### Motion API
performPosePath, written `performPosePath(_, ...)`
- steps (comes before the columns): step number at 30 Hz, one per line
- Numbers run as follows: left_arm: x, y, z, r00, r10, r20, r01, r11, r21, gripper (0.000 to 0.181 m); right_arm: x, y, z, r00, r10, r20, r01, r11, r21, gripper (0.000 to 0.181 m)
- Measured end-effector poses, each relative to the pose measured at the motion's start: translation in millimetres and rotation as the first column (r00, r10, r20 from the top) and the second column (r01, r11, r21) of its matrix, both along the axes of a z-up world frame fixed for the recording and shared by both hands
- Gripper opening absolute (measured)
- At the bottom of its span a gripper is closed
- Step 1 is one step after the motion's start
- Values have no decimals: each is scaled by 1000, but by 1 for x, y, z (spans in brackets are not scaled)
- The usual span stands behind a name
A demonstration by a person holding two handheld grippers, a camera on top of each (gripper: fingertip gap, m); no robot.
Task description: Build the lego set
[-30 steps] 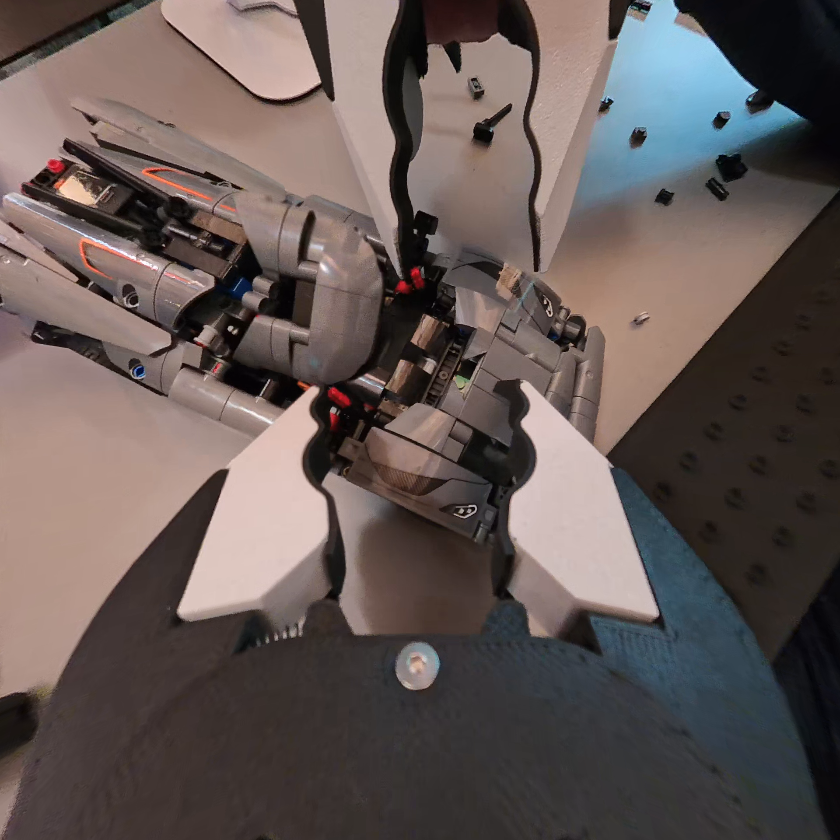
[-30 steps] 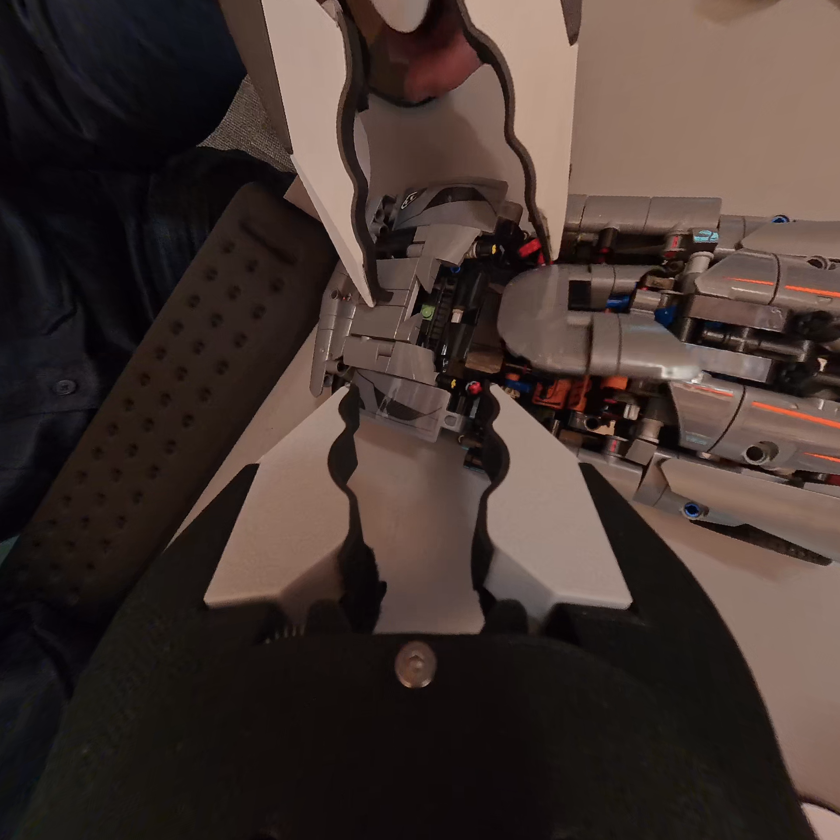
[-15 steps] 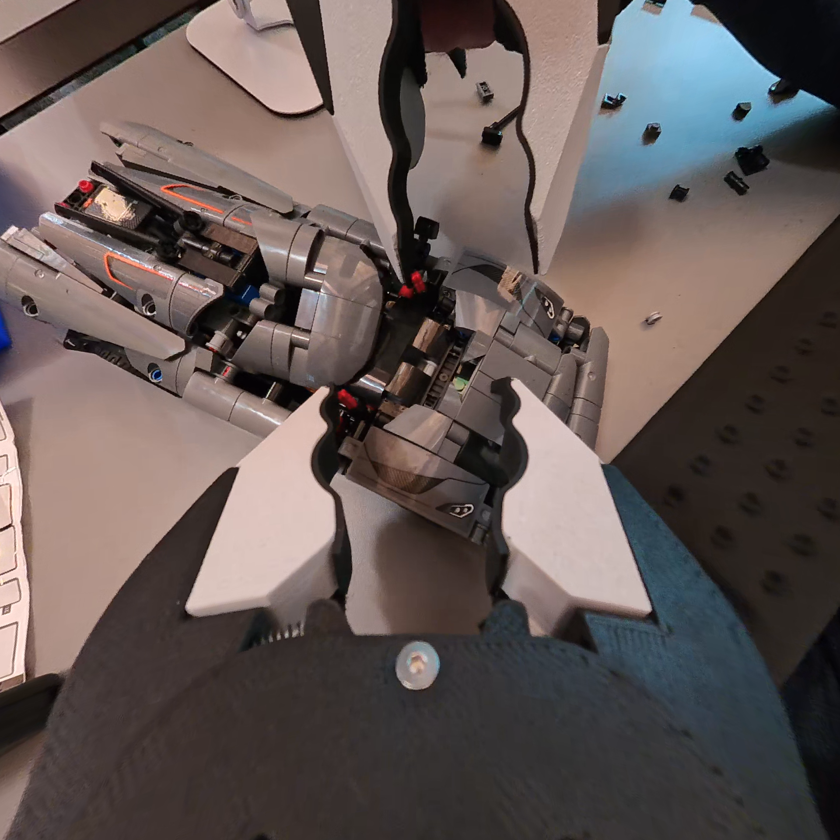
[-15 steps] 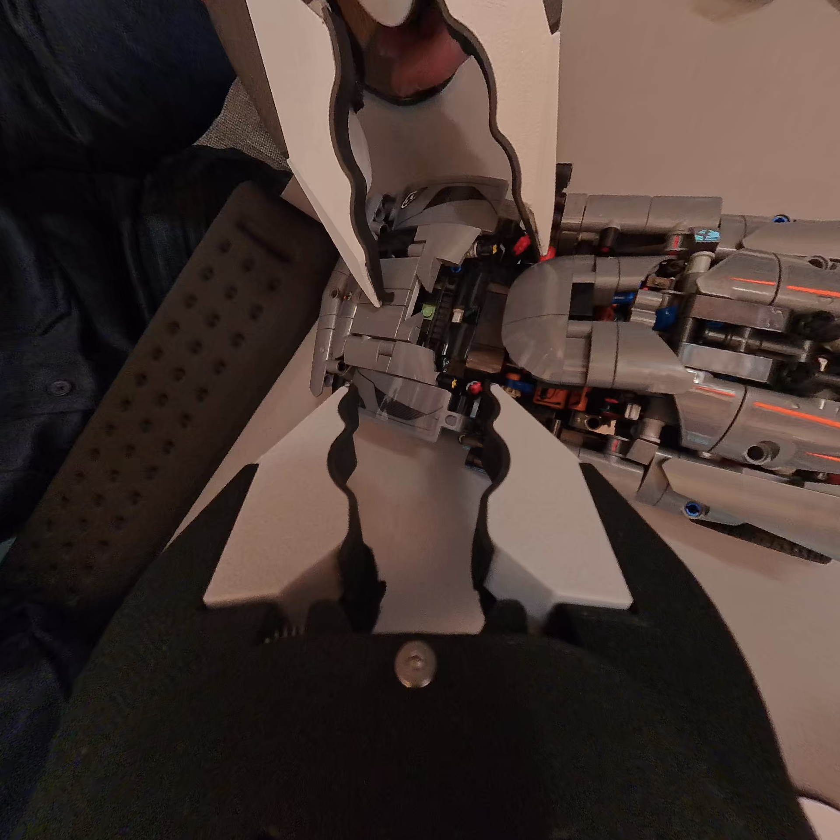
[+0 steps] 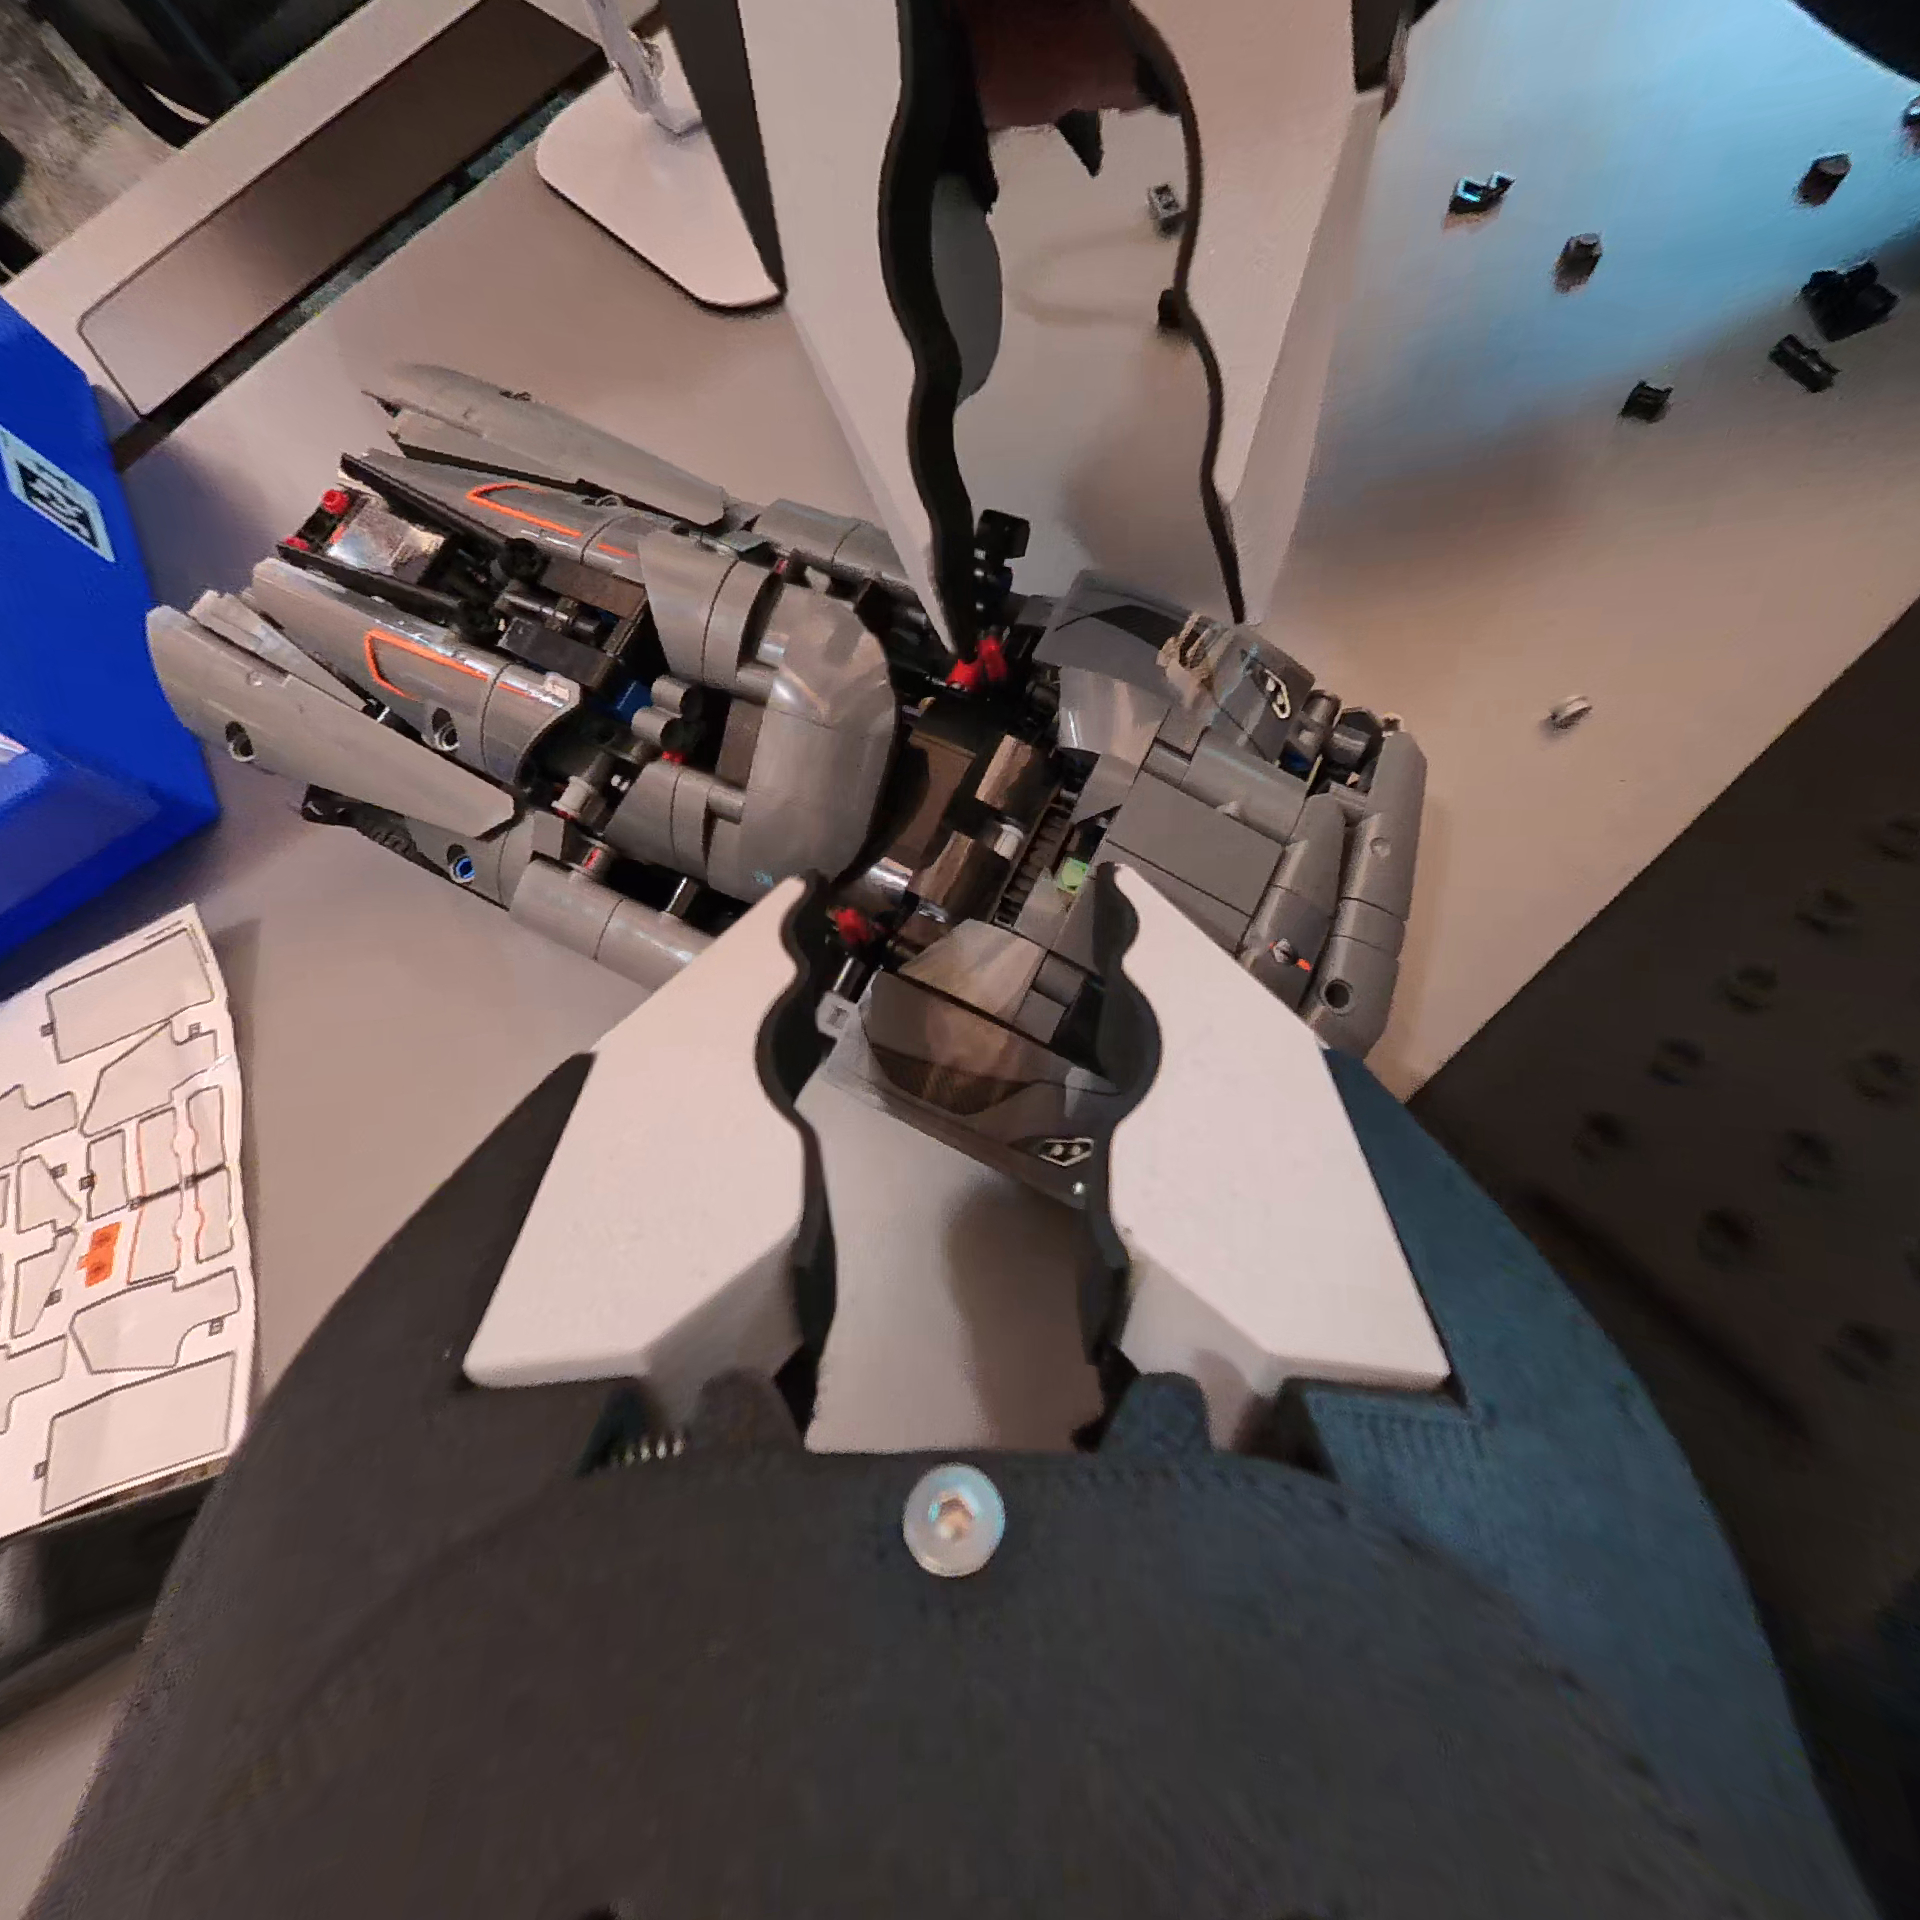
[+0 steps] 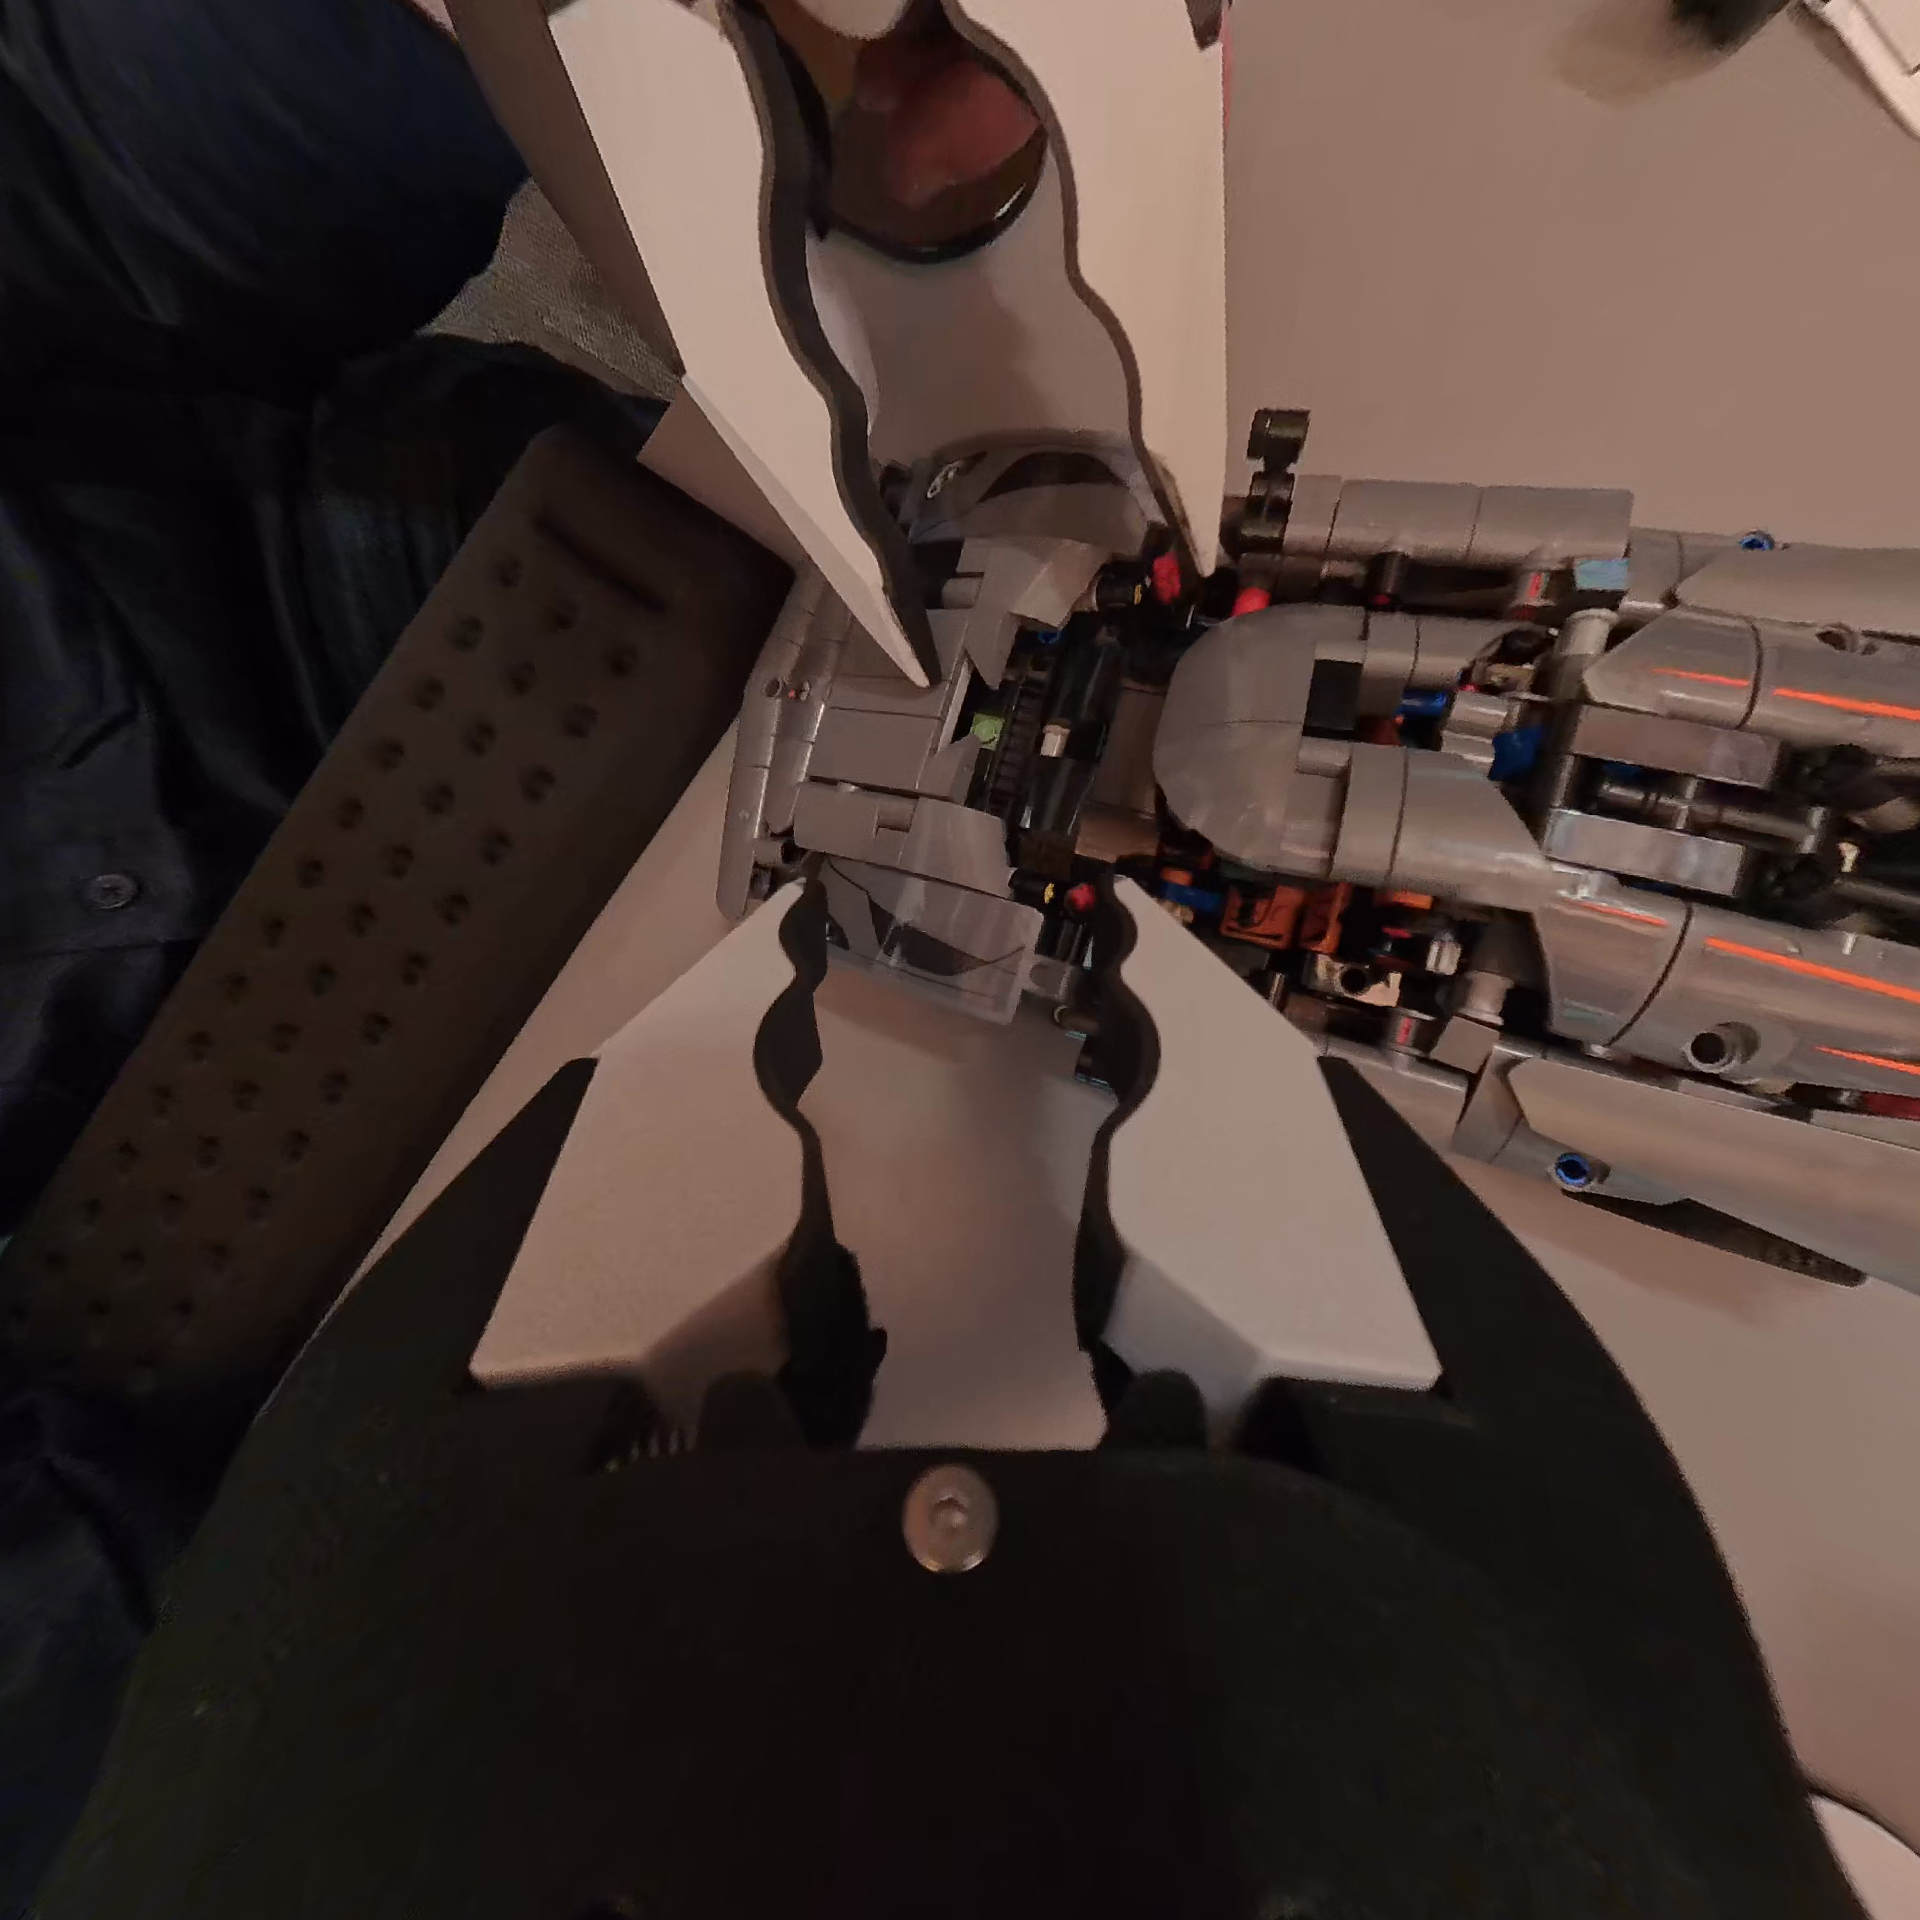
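Observation:
A long grey lego model [image 5: 748, 727] with orange stripes lies on the pale table [image 5: 416, 1039], its front end at the table's near edge. My left gripper [image 5: 961, 883] is shut on a dark curved fender [image 5: 987, 1049] on one side of the front end. My right gripper [image 6: 956, 894] is shut on the matching fender [image 6: 935, 935] on the opposite side; the model [image 6: 1455, 790] stretches off to the right. Each gripper shows from above in the other's view, fingertips [image 5: 961, 644] on the model. A black pin piece [image 6: 1273, 457] sticks up beside the left gripper's finger.
A blue box [image 5: 62, 644] and a sticker sheet [image 5: 114, 1216] lie at the left. A white monitor stand base [image 5: 665, 208] is at the back. Several small black pieces [image 5: 1839, 301] are scattered at the far right. A dark perforated surface [image 6: 364, 883] borders the table edge. Across from one pair of fingers to the other is roughly 5 cm.
Both grippers keep their hold on the front end. The left wrist view has drawn back and swung, bringing the blue box and sticker sheet into view. The black pin piece now shows in the right wrist view.

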State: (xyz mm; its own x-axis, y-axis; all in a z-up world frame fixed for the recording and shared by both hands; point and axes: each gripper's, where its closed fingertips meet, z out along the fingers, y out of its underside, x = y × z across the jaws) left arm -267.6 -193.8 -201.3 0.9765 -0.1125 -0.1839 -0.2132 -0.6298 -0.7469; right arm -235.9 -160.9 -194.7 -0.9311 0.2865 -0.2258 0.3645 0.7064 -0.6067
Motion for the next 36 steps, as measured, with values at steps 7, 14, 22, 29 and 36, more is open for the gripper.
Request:
performPosePath(7, -11, -12, 11, 997, 57, -58, -55, 998, 36, 51, -29, -4, 83, 956, -198, -217, 150, 964, -221, 67)
performPosePath(14, -10, -29, 38, 994, 94, -55, -85, 985, 147, 52, -25, 1, 144, 821, -359, -444, 315, 933, -172, 81)
performPosePath(22, -13, -32, 50, 988, 152, -37, -138, 959, 248, 65, -4, 8, 141, 733, -447, -513, 437, 887, -149, 103)
performPosePath(29, -22, -34, 44, 978, 207, 22, -205, 938, 281, 70, 0, 70, 65, 664, -590, -460, 673, 739, 24, 113)
performPosePath(36, -25, -21, 29, 981, 180, 66, -190, 958, 215, 68, -9, 43, 38, 673, -667, -320, 661, 737, -145, 76)
